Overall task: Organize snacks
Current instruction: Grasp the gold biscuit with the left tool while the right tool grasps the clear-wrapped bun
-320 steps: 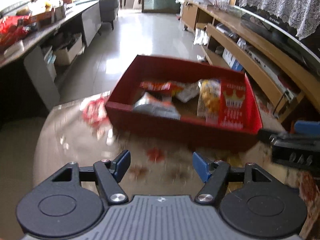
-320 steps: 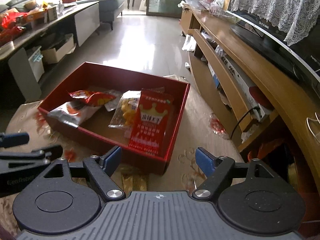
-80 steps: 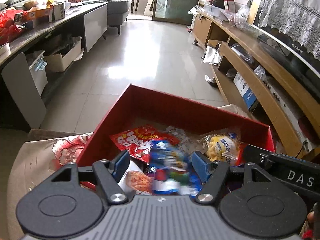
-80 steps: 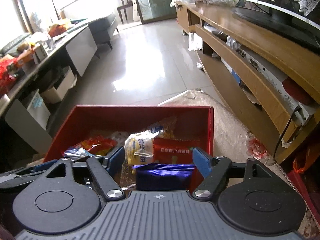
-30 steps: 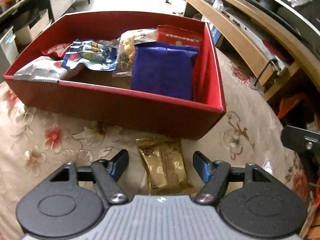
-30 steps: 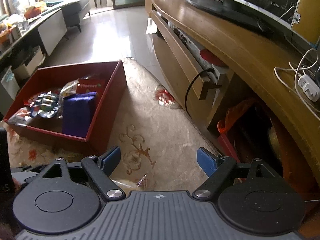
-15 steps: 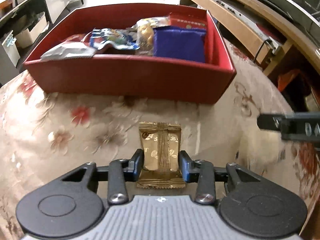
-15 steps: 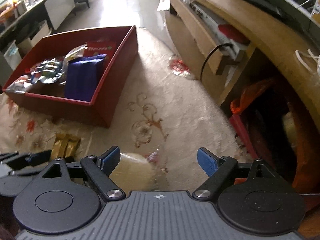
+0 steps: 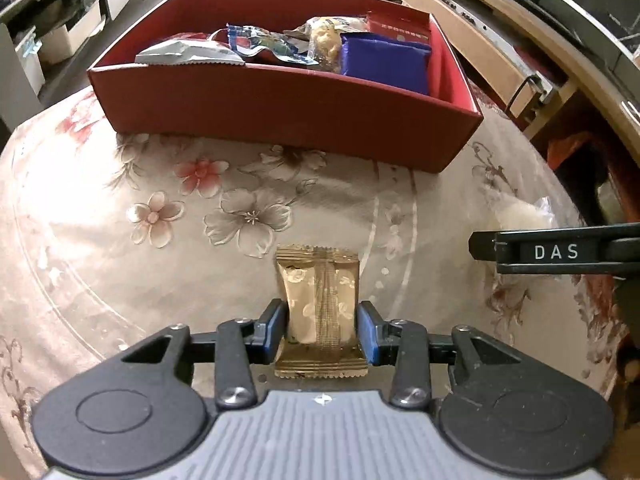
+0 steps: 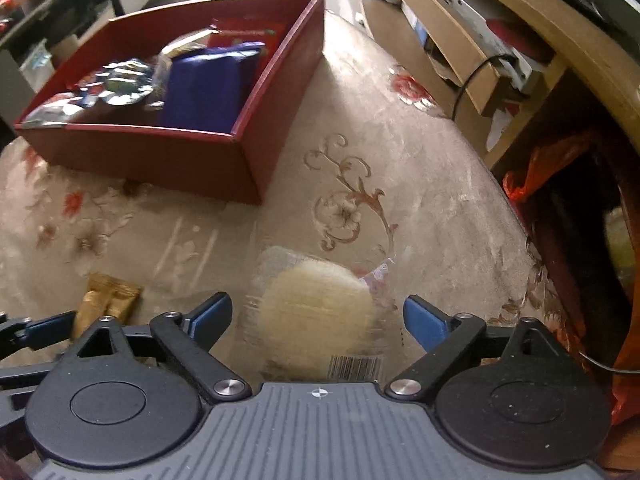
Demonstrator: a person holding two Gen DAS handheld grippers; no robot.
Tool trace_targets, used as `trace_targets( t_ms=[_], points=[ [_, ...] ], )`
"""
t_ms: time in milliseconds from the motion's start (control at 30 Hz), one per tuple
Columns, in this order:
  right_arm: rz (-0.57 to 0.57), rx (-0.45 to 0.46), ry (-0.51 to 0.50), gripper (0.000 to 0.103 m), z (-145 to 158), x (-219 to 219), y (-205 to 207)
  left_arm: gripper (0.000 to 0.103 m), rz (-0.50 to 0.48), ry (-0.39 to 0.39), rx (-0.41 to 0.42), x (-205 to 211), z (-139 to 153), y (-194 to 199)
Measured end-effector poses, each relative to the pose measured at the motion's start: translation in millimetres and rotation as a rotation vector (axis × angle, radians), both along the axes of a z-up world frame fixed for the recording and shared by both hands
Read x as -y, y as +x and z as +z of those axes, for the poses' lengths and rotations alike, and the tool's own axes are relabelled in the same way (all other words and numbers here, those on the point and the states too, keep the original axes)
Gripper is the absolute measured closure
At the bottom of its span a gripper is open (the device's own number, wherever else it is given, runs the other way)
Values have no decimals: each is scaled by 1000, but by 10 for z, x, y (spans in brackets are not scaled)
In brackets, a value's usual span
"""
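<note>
Floral tabletop (image 9: 120, 248): my left tool (image 9: 322, 330) clamps the gold packet (image 9: 318, 296), box (image 9: 280, 100) next; right tool (image 10: 318, 316), just widened, straddles the cake (image 10: 316, 312), untouched.

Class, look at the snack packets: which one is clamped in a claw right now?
The gold packet, pinched by the left claw. The clear-wrapped pale round snack lies between the right claw's open fingers, ungripped; the others sit in the red box.

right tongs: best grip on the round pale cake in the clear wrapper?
Straddle the round pale cake in its clear wrapper across its middle, coming from above. It lies flat on the floral tablecloth, already between the open right tongs, whose jaws have just been opening. It looks soft, so close gently on the rounded sides, not the loose wrapper ends.
</note>
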State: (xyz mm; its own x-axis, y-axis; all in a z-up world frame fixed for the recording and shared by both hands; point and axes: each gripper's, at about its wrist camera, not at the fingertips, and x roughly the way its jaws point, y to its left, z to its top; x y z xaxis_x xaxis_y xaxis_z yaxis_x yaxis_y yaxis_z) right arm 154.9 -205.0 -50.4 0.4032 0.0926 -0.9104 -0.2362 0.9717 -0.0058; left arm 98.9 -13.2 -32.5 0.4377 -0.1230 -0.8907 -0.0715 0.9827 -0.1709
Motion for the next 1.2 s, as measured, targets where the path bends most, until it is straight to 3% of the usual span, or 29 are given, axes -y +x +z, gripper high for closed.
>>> trace_targets(
  t_ms=[267, 367, 433, 500, 1000, 1167, 1200],
  points=[
    [-33, -29, -4, 5, -117, 2, 94, 43, 19, 16, 23, 29, -37, 119],
    [-25, -42, -8, 13, -163, -18, 107, 45, 9, 52, 32, 83, -45, 115],
    [1, -29, -32, 17, -146, -53, 76, 58, -3, 93, 39, 112, -38, 90],
    [19, -17, -46, 22, -108, -79, 37, 62, -14, 88, 36, 94, -30, 61],
    [77, 16, -43, 27, 53, -400, -700, 69, -15, 33, 44, -126, 149, -432],
    [71, 16, -47, 27, 52, -471, -919, 66, 8, 24, 20, -200, 15, -433],
    [63, 15, -45, 27, 56, -466, -944, 61, 30, 3, 11, -241, -6, -411]
  ],
)
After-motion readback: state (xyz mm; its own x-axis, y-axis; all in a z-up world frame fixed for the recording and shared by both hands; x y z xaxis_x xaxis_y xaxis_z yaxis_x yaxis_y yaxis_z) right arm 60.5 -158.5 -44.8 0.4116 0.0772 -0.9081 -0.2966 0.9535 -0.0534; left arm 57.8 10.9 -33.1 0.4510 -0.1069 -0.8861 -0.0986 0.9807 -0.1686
